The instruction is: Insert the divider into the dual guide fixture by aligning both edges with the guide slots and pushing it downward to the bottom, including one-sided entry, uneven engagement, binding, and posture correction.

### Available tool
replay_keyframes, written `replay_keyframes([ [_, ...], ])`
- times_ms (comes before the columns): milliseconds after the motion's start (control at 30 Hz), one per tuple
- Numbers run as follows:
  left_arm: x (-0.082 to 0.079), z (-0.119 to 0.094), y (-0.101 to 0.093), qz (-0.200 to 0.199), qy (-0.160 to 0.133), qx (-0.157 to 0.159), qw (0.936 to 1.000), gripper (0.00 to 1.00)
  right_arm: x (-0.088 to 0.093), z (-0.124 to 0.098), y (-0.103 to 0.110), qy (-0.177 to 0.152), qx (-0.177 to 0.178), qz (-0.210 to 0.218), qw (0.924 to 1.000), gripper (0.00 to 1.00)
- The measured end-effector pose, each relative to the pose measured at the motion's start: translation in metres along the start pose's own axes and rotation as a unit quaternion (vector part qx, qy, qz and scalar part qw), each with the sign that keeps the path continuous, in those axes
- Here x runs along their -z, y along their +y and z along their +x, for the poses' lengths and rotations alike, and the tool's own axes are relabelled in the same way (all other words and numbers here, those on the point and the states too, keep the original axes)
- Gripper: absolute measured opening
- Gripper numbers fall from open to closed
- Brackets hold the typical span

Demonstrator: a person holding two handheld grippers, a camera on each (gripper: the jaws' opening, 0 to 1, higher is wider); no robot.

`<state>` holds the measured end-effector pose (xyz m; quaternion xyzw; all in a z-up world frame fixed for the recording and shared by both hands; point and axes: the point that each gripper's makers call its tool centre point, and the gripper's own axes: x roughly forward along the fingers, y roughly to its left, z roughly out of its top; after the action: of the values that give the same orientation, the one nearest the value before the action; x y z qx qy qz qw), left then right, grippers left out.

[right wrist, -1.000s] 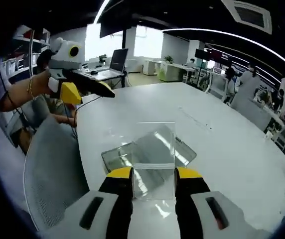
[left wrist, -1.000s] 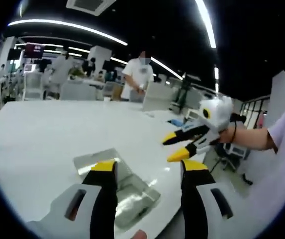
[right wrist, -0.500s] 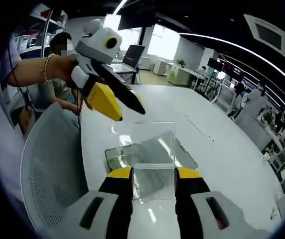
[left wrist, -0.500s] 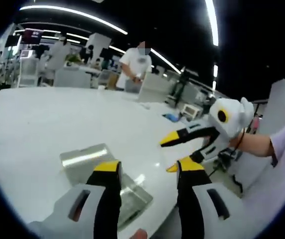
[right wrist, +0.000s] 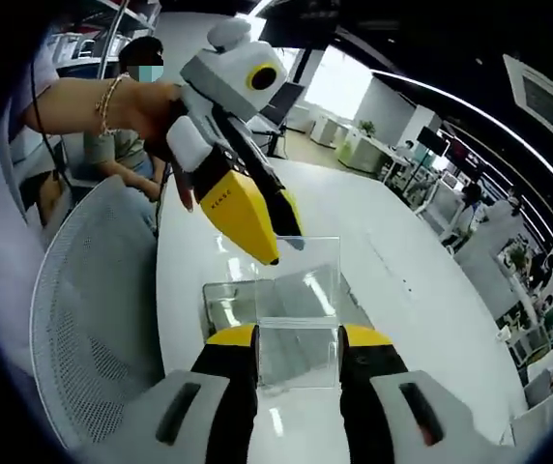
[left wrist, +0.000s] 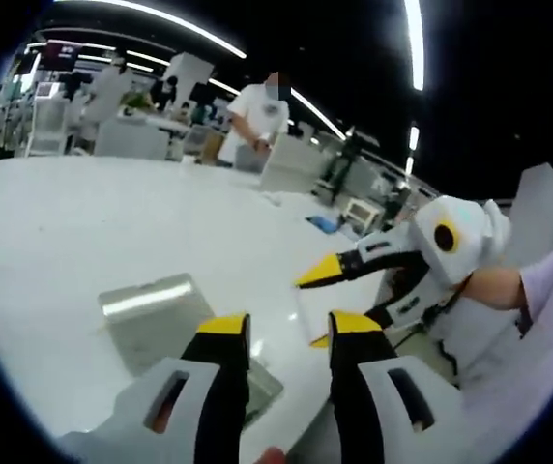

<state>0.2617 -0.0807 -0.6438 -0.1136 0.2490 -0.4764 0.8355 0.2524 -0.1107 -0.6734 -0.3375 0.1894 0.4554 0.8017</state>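
Above the clear guide fixture on the white table, the left gripper hangs with jaws parted around nothing, while the right gripper clamps the upright transparent divider.

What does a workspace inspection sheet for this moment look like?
Surface: white table, glossy, reflecting ceiling lights.
Job's things: clear divider upright between the right hand-held gripper's jaws; clear guide fixture on the table behind it, also in the left gripper view.
Clutter: nothing seen near the fixture.
Grippers: right hand-held gripper shut on the divider; left hand-held gripper jaws apart, tips at the divider's top edge.
Cables: nothing seen.
Surroundings: grey mesh chair; open office with desks, people standing.
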Motion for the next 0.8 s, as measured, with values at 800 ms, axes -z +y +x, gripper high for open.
replay_keyframes([
  [800, 0.0089, 0.0077, -0.0025, -0.013, 0.028, 0.005, 0.9995, 0.08, -0.0084, 0.0025, 0.0019, 0.008, 0.017, -0.079, 0.9967, 0.28],
])
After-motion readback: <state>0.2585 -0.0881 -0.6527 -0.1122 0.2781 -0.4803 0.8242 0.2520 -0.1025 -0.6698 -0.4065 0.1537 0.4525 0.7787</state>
